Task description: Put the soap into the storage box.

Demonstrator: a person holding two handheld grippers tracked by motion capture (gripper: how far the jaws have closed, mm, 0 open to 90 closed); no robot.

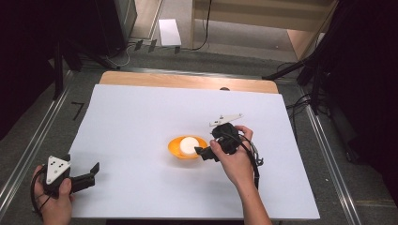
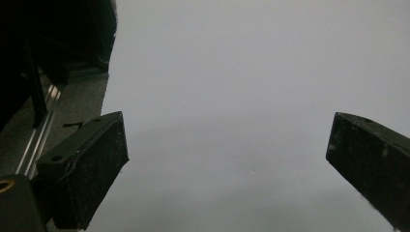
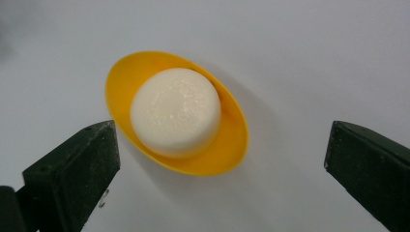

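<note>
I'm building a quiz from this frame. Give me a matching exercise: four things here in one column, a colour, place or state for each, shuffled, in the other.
1. bowl
2. round cake
3. left gripper
4. right gripper

a. open, beside the bowl
b. orange-yellow
c. open, at the sheet's near left corner
d. creamy white, sitting in the bowl

Pairs: 1-b, 2-d, 3-c, 4-a

High view overhead, facing forward-down — gripper views close above white sheet (image 1: 141,122).
</note>
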